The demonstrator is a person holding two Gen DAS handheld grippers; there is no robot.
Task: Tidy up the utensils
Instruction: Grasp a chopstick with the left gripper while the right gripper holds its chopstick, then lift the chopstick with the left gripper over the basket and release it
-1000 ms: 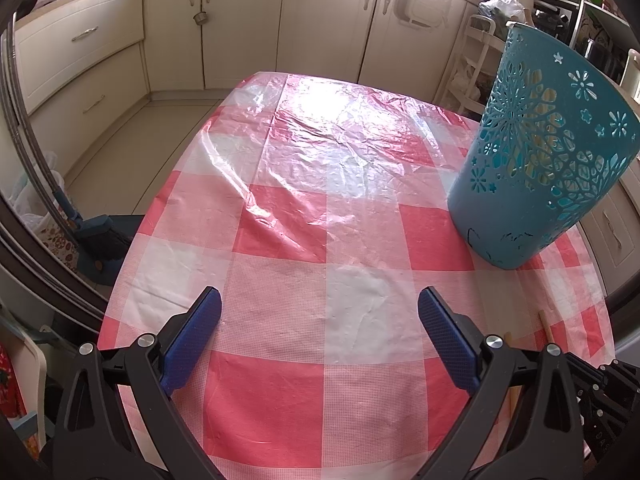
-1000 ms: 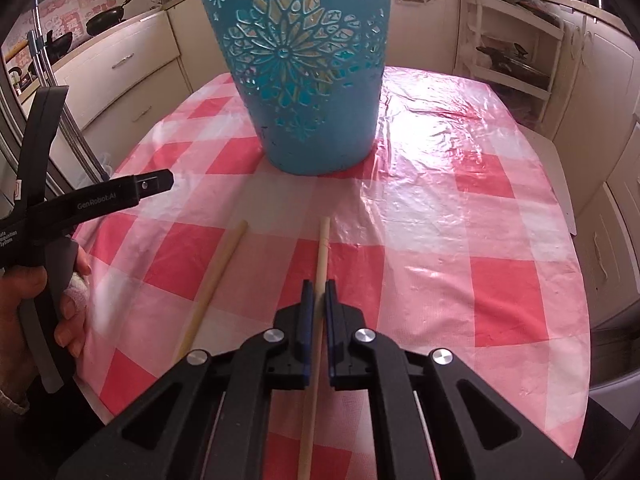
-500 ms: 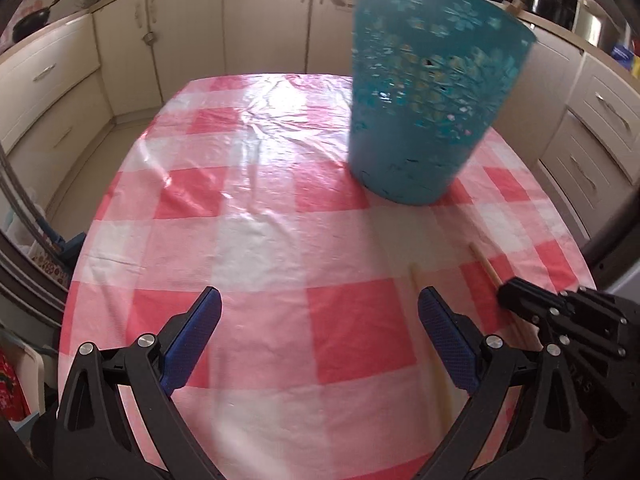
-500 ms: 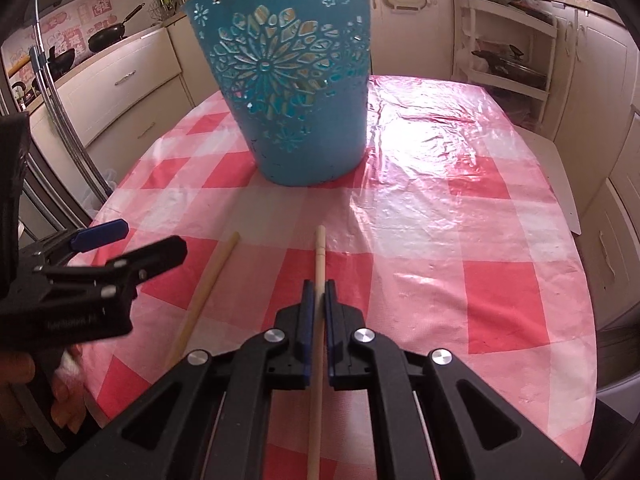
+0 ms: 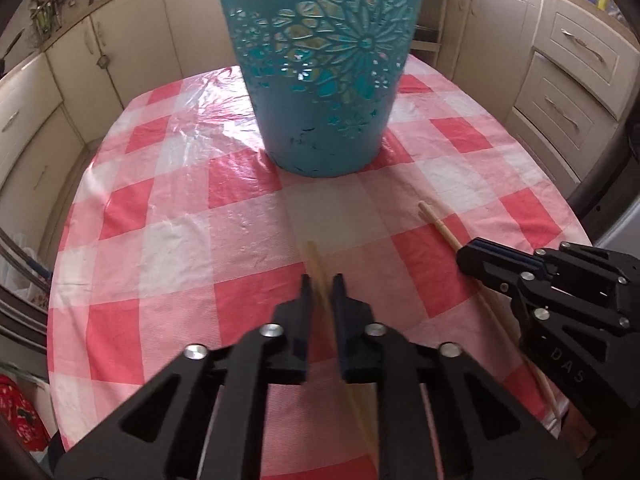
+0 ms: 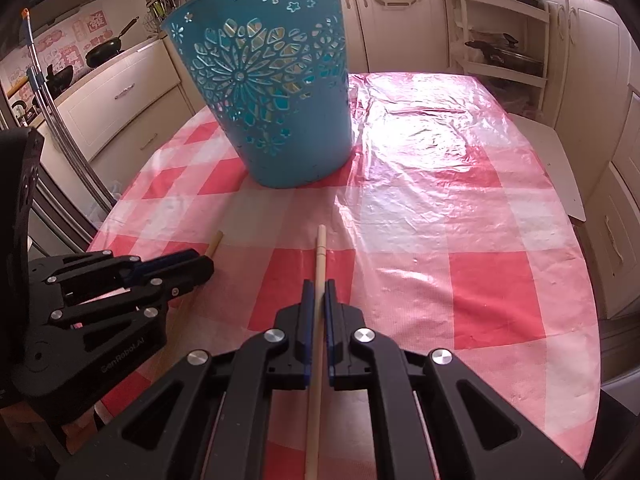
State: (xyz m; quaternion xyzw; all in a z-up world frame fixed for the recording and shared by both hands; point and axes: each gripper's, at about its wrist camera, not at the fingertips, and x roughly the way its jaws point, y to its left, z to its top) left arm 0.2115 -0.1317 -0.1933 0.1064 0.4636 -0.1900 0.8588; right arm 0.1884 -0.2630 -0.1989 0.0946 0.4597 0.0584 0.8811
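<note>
**Two grippers, one wooden stick each, in front of the blue basket.**

Your left gripper (image 5: 320,284) has just closed its jaws, and they now pinch a wooden stick (image 5: 313,258) whose blurred tip pokes out ahead of the pads, toward the blue basket (image 5: 320,80). Your right gripper (image 6: 319,292) is clamped on a second stick (image 6: 321,248), which runs straight between its blue pads (image 6: 307,308) and points at the basket's base. The basket stands upright on the red-and-white checked tablecloth (image 6: 460,220), well ahead of both stick tips and apart from them. Seen from the right wrist, your left gripper sits to the left of the basket's near side; its stick shows as a pale end just past its jaws.
</note>
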